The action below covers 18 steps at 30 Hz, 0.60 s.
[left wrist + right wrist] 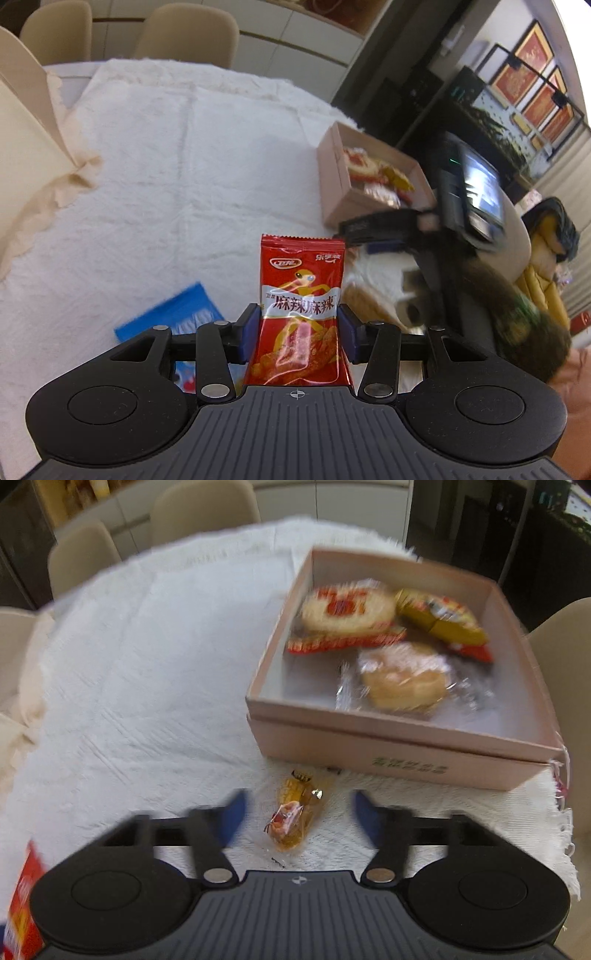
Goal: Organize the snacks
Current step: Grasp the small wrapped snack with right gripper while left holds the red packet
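Left wrist view: the left gripper [298, 328] is clenched on a red packet [301, 314]. Both blue pads press its side edges at mid-height. The packet stands upright between the jaws, its top seal clear of the fingers, its lower end down against the gripper body. It is lifted clear of the white cloth [184, 166] that covers the table.

A blue packet [173, 314] lies on the cloth at lower left, partly hidden behind the left finger. The box [332, 181] sits right of centre near the table edge, open-topped, with several wrapped snacks inside. The right gripper's dark body [454, 210] crosses the frame just below and right of the box, blurred. A cream cloth [37, 155] lies folded at the left edge. Beige chairs [192, 33] stand along the top.

Right wrist view: the right gripper [299, 819] is released; its blue pads stand either side of a corn snack [299, 812] without touching it. The snack, yellow in a clear wrapper, lies on the cloth in the lower middle of the frame, just in front of the box's near wall [388, 749].

The box fills the upper right. Inside are a round cake in a red-printed wrapper [347, 613], a yellow packet [439, 620] and a bun in clear wrap [402, 683]. The frame is blurred; print on the wrappers is not legible.

A red packet shows at the lower left corner [22, 904], cut off by the frame.
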{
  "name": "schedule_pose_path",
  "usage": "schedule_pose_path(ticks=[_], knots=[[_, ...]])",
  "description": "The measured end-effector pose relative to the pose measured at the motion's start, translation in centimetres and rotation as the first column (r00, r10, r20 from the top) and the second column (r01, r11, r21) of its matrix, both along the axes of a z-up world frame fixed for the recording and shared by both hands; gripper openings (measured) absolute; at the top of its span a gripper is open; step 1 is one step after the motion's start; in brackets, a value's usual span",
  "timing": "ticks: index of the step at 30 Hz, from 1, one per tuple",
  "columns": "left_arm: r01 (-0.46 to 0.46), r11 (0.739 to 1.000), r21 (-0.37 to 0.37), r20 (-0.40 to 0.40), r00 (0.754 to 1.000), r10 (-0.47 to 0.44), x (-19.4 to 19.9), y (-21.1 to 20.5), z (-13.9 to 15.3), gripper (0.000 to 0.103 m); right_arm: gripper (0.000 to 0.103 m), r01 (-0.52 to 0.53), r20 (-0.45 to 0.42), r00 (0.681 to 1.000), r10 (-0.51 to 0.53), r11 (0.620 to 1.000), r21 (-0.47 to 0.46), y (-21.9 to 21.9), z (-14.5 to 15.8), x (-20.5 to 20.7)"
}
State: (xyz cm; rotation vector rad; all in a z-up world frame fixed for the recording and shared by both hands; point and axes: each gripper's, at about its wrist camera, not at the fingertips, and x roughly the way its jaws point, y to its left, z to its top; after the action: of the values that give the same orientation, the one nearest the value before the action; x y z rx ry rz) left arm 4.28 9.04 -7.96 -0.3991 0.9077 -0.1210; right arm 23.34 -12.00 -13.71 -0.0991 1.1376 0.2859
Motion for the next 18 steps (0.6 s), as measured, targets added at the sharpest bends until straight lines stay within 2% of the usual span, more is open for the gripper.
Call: schedule_pose_path(ticks=[1,4,8,12,15,18], knots=[[0.007,1.000,-0.003,-0.006,1.000,-0.007,-0.3,0.0,-0.1,0.050,0.031,-0.003,-0.013,1.000,0.003,1.000,-0.013,0.3,-0.3,-0.2],[0.023,1.000,-0.003,-0.019,1.000,-0.023,-0.8,-0.1,-0.4,0.050,0.024,-0.018,-0.011,1.000,0.018,1.000,0.015,-0.1,0.2,-1.9],[0.049,0.999,-0.020,-0.032,0.998,-0.049,-0.4,-0.5,-1.0,0.050,0.023,-0.052,-0.010,0.999,0.052,0.997,0.060,-1.9,1.5,-5.1],[0.078,0.996,-0.030,-0.065,0.995,-0.080,0.1,-1.0,-2.2,0.050,0.023,-0.028,0.040,0.999,0.025,0.997,0.078,-5.4,3.0,-7.6],[0.089,0.994,-0.063,-0.110,0.989,-0.096,0.4,-1.5,-3.5,0.050,0.023,0.030,0.083,0.996,-0.031,0.999,0.011,-8.2,2.8,-8.4],[0.094,0.992,-0.079,-0.136,0.985,-0.105,0.7,-1.6,-4.4,0.050,0.023,0.083,0.048,0.995,-0.082,0.996,-0.026,-10.9,1.2,-8.7]])
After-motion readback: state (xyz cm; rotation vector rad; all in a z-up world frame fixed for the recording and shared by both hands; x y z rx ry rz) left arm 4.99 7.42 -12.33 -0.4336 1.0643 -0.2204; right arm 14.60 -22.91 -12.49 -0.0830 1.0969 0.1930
